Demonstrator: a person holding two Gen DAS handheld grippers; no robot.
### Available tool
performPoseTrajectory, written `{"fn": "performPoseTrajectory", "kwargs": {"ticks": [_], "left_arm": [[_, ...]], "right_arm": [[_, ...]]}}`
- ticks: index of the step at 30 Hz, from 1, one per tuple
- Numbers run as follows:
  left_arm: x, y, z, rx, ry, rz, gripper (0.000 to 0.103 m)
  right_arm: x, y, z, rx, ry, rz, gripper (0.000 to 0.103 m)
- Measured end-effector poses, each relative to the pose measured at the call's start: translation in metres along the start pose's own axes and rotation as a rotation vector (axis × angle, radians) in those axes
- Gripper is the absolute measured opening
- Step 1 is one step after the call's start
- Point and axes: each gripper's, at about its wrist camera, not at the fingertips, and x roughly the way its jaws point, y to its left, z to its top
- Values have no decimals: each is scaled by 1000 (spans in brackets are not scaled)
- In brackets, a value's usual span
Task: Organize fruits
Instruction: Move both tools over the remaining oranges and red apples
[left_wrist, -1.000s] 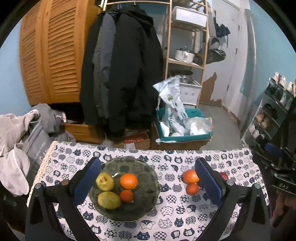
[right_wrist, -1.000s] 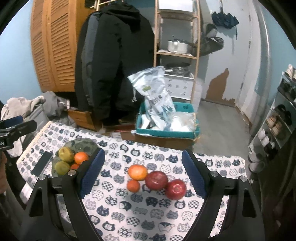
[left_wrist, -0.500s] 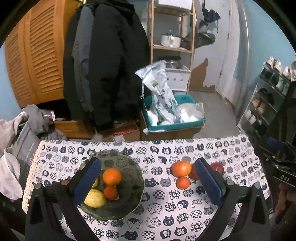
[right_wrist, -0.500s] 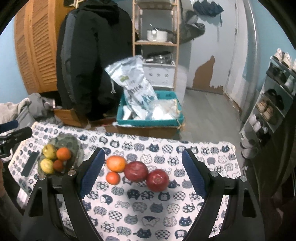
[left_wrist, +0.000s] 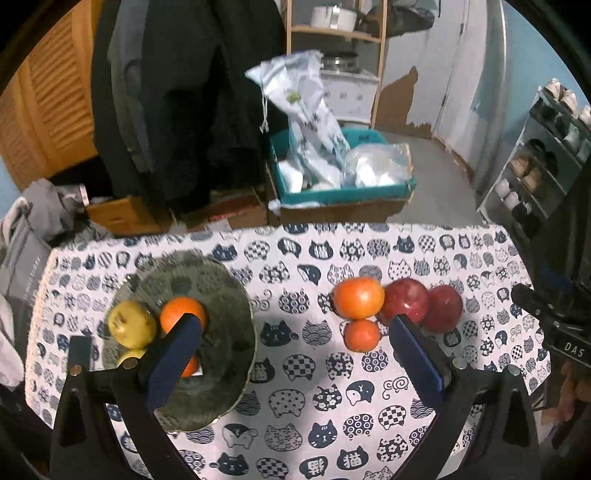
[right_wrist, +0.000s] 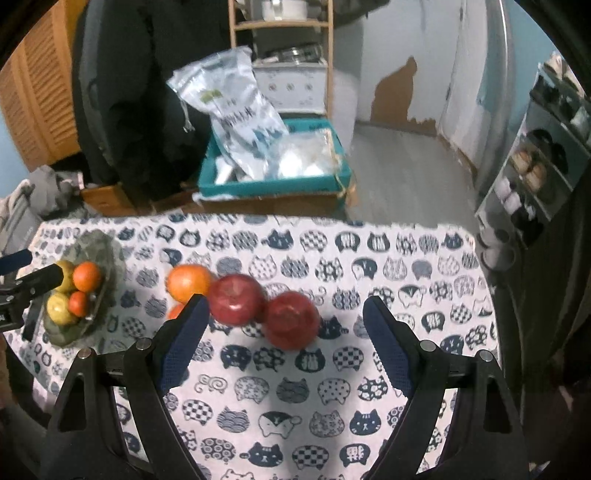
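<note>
On the cat-print tablecloth (left_wrist: 295, 369) a dark glass plate (left_wrist: 221, 332) at the left holds yellow-green fruits (left_wrist: 131, 323) and oranges (left_wrist: 181, 312). To its right lie a large orange (left_wrist: 357, 297), a small orange (left_wrist: 362, 334) and two red apples (left_wrist: 406, 301) (left_wrist: 445, 306). My left gripper (left_wrist: 293, 326) hangs open above the cloth between plate and loose fruit, nothing between its fingers. My right gripper (right_wrist: 282, 308) is open over the two red apples (right_wrist: 236, 299) (right_wrist: 291, 319), which lie between its fingers, untouched. The large orange (right_wrist: 188, 282) sits left of them.
The plate (right_wrist: 92, 258) shows at the left in the right wrist view, with the other gripper beside it. Beyond the table's far edge stand a teal box with bags (left_wrist: 340, 173), hanging dark coats (left_wrist: 177, 92), a wooden shelf (left_wrist: 332, 33) and a shoe rack (left_wrist: 546, 155).
Both grippers have sunk toward the table and tilted further down, so fruit and cloth look larger. The left view has shifted right, away from the plate. Jaws stayed wide.
</note>
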Motion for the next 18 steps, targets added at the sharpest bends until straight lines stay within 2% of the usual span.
{"fn": "performPoseTrajectory", "kwargs": {"ticks": [11, 18], "left_arm": [[61, -19, -14, 18, 109, 9, 102], [100, -25, -25, 15, 184, 4, 102]], "right_arm": [[70, -7, -21, -8, 165, -21, 85], [109, -4, -32, -25, 233, -10, 85]]}}
